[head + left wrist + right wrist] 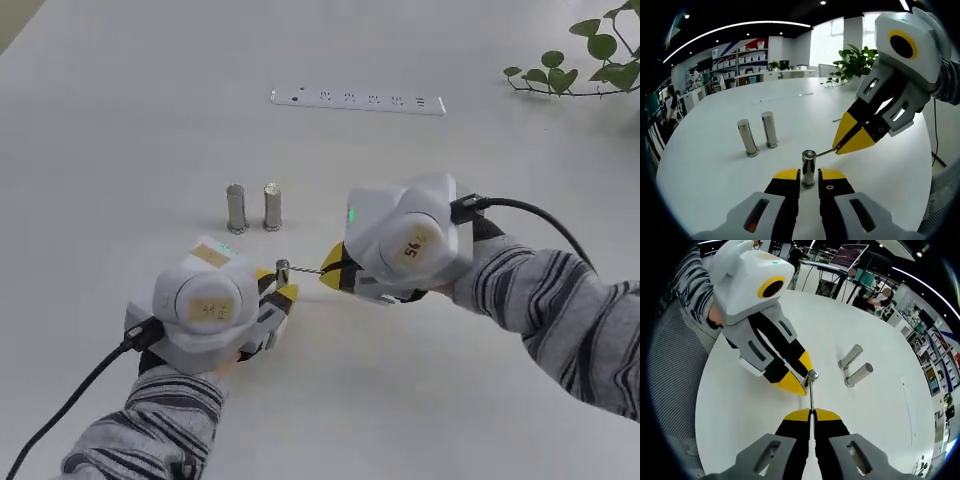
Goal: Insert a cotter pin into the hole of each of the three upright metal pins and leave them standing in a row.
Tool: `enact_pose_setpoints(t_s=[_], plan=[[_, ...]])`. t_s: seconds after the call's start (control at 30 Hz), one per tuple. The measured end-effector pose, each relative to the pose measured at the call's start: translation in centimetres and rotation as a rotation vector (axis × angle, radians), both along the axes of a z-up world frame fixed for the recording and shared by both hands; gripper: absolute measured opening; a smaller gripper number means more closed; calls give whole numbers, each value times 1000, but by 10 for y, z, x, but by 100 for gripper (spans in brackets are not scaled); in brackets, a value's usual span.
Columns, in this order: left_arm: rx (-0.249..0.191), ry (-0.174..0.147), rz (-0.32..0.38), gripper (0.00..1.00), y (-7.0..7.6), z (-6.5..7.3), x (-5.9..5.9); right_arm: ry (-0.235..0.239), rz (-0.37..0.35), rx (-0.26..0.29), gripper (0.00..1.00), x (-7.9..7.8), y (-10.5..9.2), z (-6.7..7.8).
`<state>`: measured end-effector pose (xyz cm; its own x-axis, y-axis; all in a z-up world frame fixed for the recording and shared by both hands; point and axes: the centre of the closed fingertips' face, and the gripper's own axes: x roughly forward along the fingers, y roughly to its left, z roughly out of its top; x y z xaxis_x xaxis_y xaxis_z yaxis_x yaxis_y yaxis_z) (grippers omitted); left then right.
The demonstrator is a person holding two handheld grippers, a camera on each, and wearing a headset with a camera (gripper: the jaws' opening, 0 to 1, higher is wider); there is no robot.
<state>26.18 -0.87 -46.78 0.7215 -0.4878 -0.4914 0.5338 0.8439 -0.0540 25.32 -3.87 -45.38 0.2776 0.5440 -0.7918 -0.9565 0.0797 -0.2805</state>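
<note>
Jaws of my left gripper [809, 176] are clamped on one metal pin [808, 167], gripping its lower body from both sides. That pin stands upright on the white table [450, 390], near me and about centre.

My right gripper [811, 415] comes in from the right with its jaws pressed together on a cotter pin [811, 395], which it holds by one end. The cotter pin lies roughly level and points left. Its free tip meets the metal pin just below the top. I cannot tell whether the tip is in the hole or only against the side.

The two other pins [254, 207] stand upright, farther away and slightly left. They are just beside each other with a narrow gap, and well apart from both grippers.

A power strip [357, 100] lies flat at the far side of the table. A plant [590, 60] trails in at the far right.
</note>
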Motion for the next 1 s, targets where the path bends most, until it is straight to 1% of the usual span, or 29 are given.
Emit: enact_pose_setpoints(t_s=[0.1, 0.27, 0.43, 0.57, 0.67, 0.8, 0.87, 0.9, 1.0], plan=[[-5, -3, -1, 9, -2, 0, 1, 0, 4, -3, 0, -1, 1, 0], [9, -7, 4, 6, -1, 0, 3, -2, 4, 1, 0, 0, 3, 1], [21, -16, 3, 6, 0, -1, 2, -2, 3, -5, 0, -1, 4, 1], [36, -24, 6, 5, 0, -1, 1, 7, -3, -6, 0, -3, 4, 1], [44, -30, 17, 5, 0, -1, 0, 41, -31, 7, 0, -8, 5, 1], [53, -38, 36, 5, 0, -1, 0, 44, -33, 26, 0, -12, 10, 4], [49, -35, 45, 5, 1, -1, 0, 39, -28, 27, 0, -12, 12, 5], [43, -31, 50, 5, 1, -1, 0, 31, -22, 20, 0, -12, 13, 5], [44, -32, 56, 5, 1, -2, 1, 12, -9, 10, 0, -10, 15, 5]])
